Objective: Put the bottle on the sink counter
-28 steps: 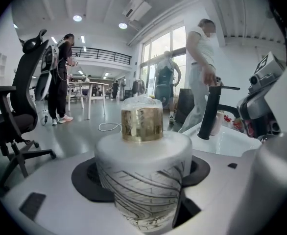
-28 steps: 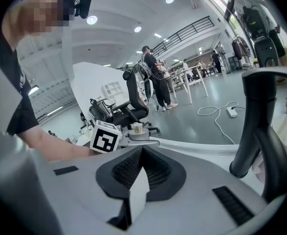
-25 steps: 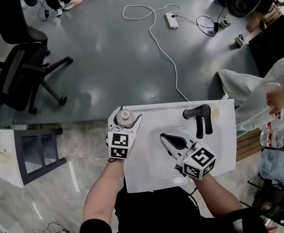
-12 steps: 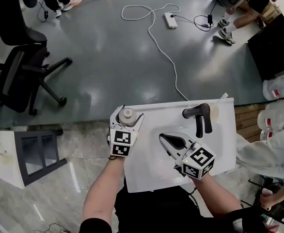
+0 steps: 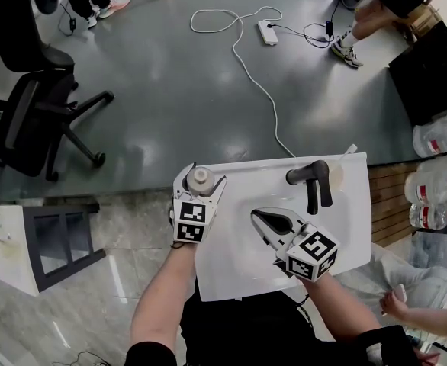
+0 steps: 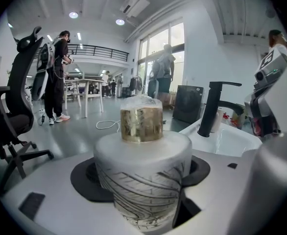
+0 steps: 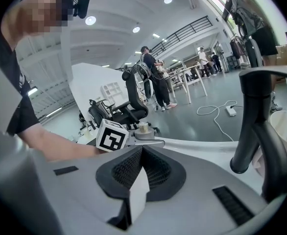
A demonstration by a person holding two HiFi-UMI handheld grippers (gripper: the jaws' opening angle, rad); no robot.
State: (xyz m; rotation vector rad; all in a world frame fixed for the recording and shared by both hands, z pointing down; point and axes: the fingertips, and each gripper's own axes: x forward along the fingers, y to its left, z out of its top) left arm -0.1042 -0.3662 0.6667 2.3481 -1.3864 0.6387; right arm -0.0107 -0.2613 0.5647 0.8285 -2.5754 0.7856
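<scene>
A frosted white bottle (image 6: 142,175) with a gold neck and clear cap stands upright between the jaws of my left gripper (image 6: 143,199), which is shut on it. In the head view the bottle (image 5: 200,179) and left gripper (image 5: 201,178) are at the back left corner of the white sink counter (image 5: 246,175); whether the bottle's base touches the counter is hidden. My right gripper (image 5: 258,216) is shut with nothing in it, over the basin, short of the black faucet (image 5: 315,181). In the right gripper view its pads (image 7: 133,168) meet, and the faucet (image 7: 261,126) rises to the right.
A pale cup (image 5: 336,175) stands beside the faucet. A black office chair (image 5: 33,113) is at the left, a white cable and power strip (image 5: 269,30) lie on the grey floor behind. Packs of water bottles (image 5: 437,174) are at the right, and a person's hand (image 5: 397,302) is nearby.
Both grippers and the bottle have stayed almost where they were. The person at the right edge has moved down toward the lower right corner.
</scene>
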